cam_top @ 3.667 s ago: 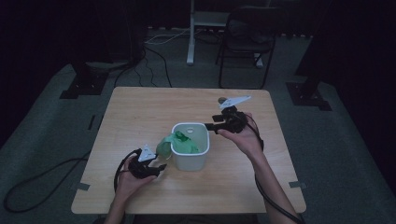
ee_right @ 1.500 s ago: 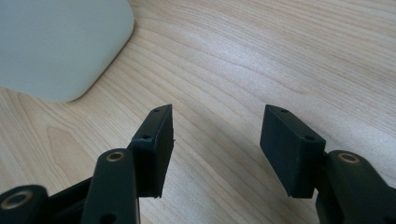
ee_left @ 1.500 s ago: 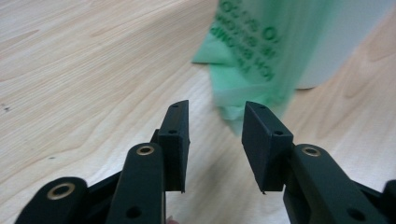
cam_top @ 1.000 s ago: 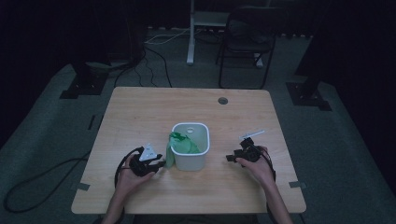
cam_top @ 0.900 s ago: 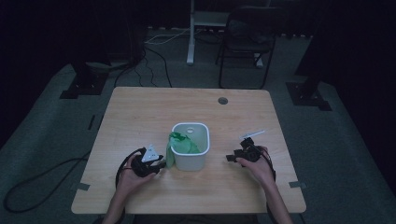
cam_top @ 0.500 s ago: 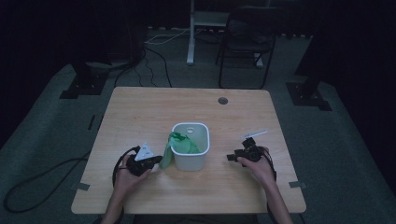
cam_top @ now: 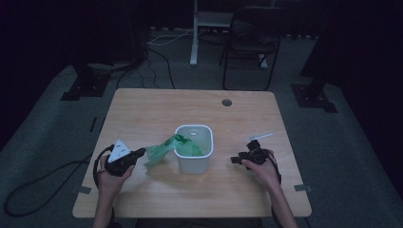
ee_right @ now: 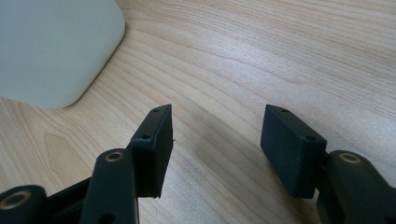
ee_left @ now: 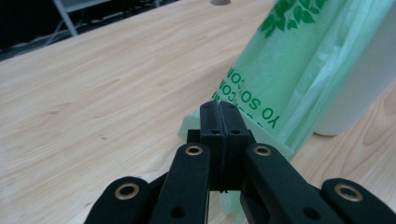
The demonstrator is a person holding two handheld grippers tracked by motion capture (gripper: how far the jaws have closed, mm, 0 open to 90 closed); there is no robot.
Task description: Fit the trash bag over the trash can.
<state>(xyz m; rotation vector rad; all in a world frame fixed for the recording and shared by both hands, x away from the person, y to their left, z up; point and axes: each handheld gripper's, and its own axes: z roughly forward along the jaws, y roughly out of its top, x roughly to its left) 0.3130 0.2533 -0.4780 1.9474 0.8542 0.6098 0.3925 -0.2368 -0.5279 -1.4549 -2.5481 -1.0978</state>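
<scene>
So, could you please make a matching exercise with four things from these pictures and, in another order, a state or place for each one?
Things:
1. left gripper
2. right gripper
3. thin green plastic bag
4. small white plastic bin

States or places:
a. open, holding nothing
b. stands upright at the middle of the wooden table
c. shut on the bag's edge
d. stretched from the bin's rim toward the left

Pairs: 1-c, 2-a, 3-d, 4-b
</scene>
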